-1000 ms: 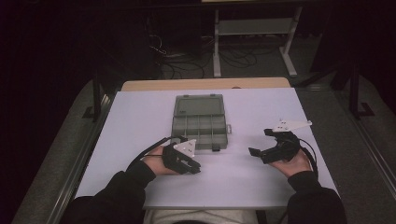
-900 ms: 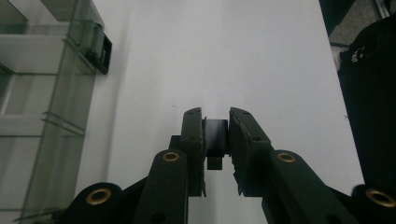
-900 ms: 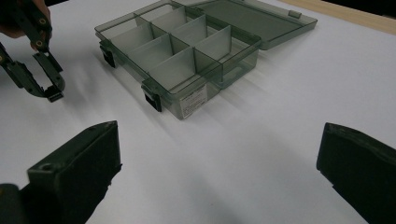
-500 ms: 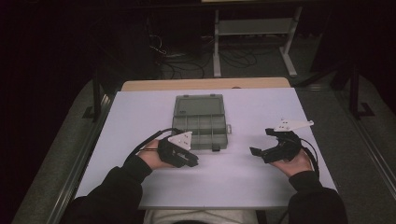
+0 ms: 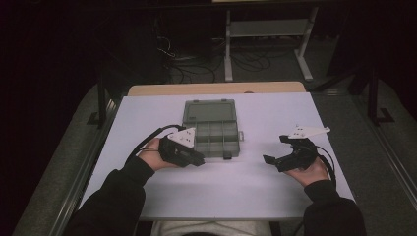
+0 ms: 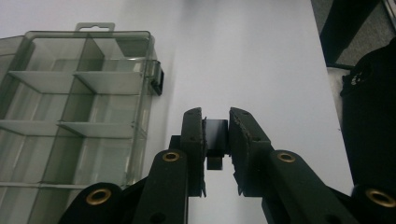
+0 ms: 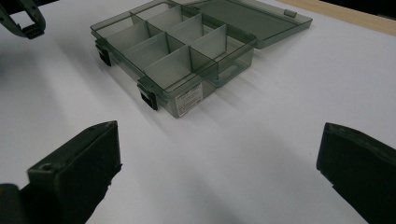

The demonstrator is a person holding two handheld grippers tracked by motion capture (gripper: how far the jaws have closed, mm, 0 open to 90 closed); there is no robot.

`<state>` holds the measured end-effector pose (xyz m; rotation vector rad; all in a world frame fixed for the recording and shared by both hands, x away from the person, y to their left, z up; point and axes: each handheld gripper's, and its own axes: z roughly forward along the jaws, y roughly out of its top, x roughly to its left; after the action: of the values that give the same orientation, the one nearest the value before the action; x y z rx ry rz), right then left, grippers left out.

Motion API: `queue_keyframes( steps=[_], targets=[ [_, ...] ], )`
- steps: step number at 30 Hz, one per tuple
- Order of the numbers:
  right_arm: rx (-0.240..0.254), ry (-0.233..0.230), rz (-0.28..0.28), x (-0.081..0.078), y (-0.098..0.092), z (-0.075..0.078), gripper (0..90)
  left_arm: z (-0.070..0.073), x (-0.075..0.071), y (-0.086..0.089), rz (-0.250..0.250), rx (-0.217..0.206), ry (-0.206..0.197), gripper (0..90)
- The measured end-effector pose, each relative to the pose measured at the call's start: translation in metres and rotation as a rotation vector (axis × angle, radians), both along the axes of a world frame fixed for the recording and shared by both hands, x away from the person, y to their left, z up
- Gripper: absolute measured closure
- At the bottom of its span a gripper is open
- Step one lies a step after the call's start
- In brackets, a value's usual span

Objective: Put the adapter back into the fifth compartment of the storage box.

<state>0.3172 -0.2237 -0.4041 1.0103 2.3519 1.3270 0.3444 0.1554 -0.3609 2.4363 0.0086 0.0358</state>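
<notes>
Your left hand-held gripper [image 6: 217,140] is shut on nothing, just beside the open box [image 5: 212,129] mid-worktop [image 5: 295,108]. Right hand-held gripper [image 5: 281,150] gapes wide, empty. Box label [image 7: 188,99] shows in right gripper view, too small to read.

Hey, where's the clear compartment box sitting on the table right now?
In the high view the compartment box lies open near the middle of the white table, lid folded back to the far side, with the left gripper at its near-left corner.
</notes>
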Motion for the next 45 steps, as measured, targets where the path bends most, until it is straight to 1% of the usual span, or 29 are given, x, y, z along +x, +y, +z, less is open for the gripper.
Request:
queue_keyframes(
  steps=[5, 11, 12, 19, 21, 22, 24, 25, 28, 29, 32, 33, 37, 40, 41, 45],
  targets=[
    [-0.004, 0.004, 0.002, 0.000, 0.001, 0.000, 0.0, 0.003, 0.005, 0.002, 0.017, 0.001, 0.001, 75.9],
    [-0.005, 0.006, 0.004, 0.000, 0.001, -0.001, 0.0, 0.007, 0.009, 0.005, 0.028, -0.006, -0.001, 75.9],
    [-0.005, 0.007, 0.004, 0.000, 0.001, -0.001, 0.0, 0.009, 0.011, 0.008, 0.038, -0.013, -0.001, 75.9],
    [-0.005, 0.007, 0.004, 0.000, 0.001, -0.001, 0.0, 0.012, 0.016, 0.012, 0.056, -0.020, -0.006, 76.0],
    [-0.005, 0.007, 0.004, 0.000, 0.001, -0.001, 0.0, 0.013, 0.018, 0.014, 0.065, -0.026, -0.006, 76.1],
    [-0.005, 0.007, 0.005, 0.000, 0.001, -0.001, 0.0, 0.014, 0.020, 0.018, 0.082, -0.039, -0.007, 76.0],
    [-0.005, 0.007, 0.005, 0.000, 0.001, -0.001, 0.0, 0.014, 0.020, 0.018, 0.082, -0.039, -0.007, 76.0],
    [-0.005, 0.007, 0.005, 0.000, 0.001, -0.001, 0.0, 0.015, 0.021, 0.021, 0.092, -0.046, -0.008, 76.0],
    [-0.004, 0.006, 0.004, 0.000, 0.001, 0.000, 0.0, 0.015, 0.021, 0.021, 0.092, -0.046, -0.008, 76.1],
    [-0.004, 0.006, 0.003, 0.000, 0.001, 0.000, 0.0, 0.017, 0.025, 0.028, 0.118, -0.056, -0.009, 76.0],
    [-0.004, 0.006, 0.003, 0.000, 0.001, 0.000, 0.0, 0.017, 0.026, 0.029, 0.120, -0.060, -0.012, 76.1],
    [-0.003, 0.005, 0.003, 0.000, 0.001, 0.000, 0.0, 0.018, 0.028, 0.032, 0.131, -0.069, -0.015, 76.1],
    [-0.003, 0.005, 0.003, 0.000, 0.001, 0.000, 0.0, 0.018, 0.028, 0.033, 0.138, -0.066, -0.018, 76.1],
    [-0.003, 0.004, 0.002, 0.000, 0.001, 0.000, 0.0, 0.019, 0.029, 0.035, 0.147, -0.071, -0.020, 76.1],
    [-0.003, 0.004, 0.002, 0.000, 0.001, 0.000, 0.0, 0.019, 0.032, 0.038, 0.158, -0.074, -0.019, 76.1],
    [-0.003, 0.003, 0.002, 0.000, 0.000, 0.000, 0.0, 0.017, 0.035, 0.040, 0.169, -0.070, -0.012, 76.1]
  ],
)
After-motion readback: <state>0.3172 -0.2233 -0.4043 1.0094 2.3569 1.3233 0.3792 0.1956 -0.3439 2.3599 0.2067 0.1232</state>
